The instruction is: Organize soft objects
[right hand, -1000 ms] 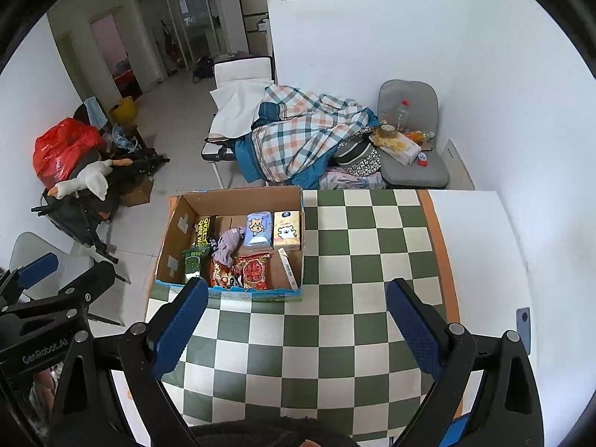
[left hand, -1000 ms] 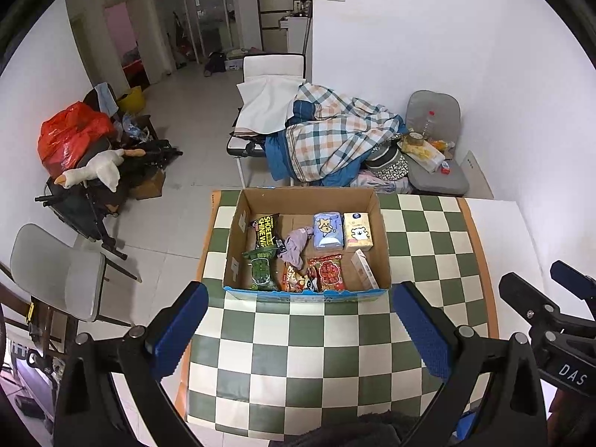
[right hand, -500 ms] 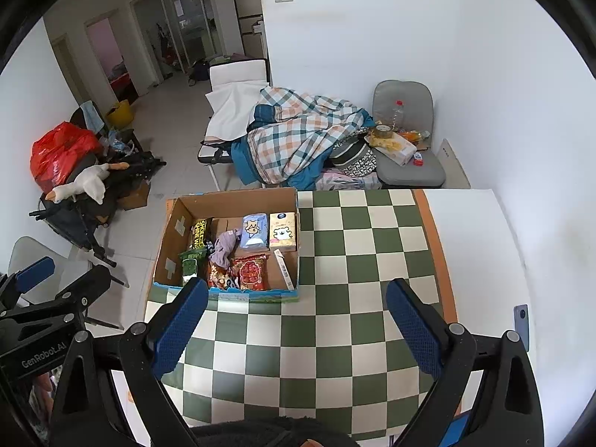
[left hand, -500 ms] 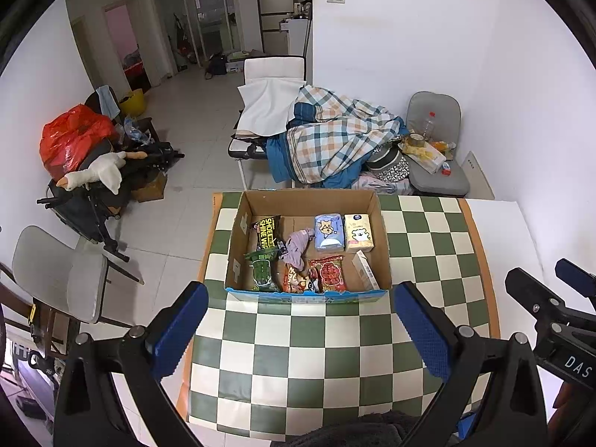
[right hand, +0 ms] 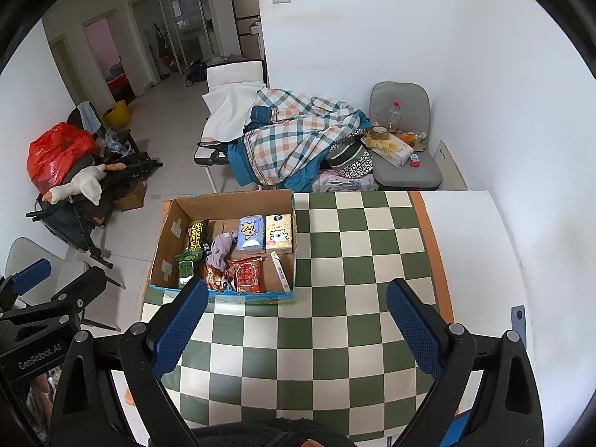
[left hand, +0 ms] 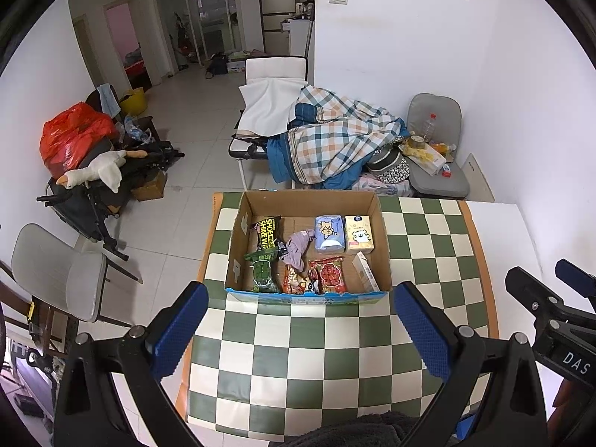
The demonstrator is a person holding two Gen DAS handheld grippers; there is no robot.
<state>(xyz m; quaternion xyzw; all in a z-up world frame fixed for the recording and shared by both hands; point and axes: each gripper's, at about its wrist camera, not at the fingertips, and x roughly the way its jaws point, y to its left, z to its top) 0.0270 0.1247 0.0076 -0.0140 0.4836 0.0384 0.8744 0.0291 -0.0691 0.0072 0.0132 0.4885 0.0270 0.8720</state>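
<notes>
A cardboard box (left hand: pixel 383 238) (right hand: pixel 294 231) stands at the far side of the green-and-white checked table (left hand: pixel 335 354) (right hand: pixel 335 335). Inside lie a crumpled purple cloth (left hand: pixel 296 247) (right hand: pixel 221 247), a blue tissue pack (left hand: pixel 328 232) (right hand: pixel 251 237), a yellow tissue pack (left hand: pixel 358 232) (right hand: pixel 278 232), red and green snack bags (left hand: pixel 327 275) (right hand: pixel 246 275) and a black wipes pack (left hand: pixel 268 232). My left gripper (left hand: pixel 301 331) hangs open above the table, short of the box. My right gripper (right hand: pixel 298 329) is open too, with nothing between its fingers. Each gripper shows at the edge of the other's view.
Beyond the table are a chair heaped with a plaid blanket (left hand: pixel 335 141), a grey chair with a bottle and clutter (left hand: pixel 436 164), a folded stroller with a plush goose (left hand: pixel 97 171) and a red bag (left hand: pixel 70 138). A white wall stands on the right.
Both grippers have drawn back and up a little, so the box looks slightly farther away. Their fingers stay spread as before.
</notes>
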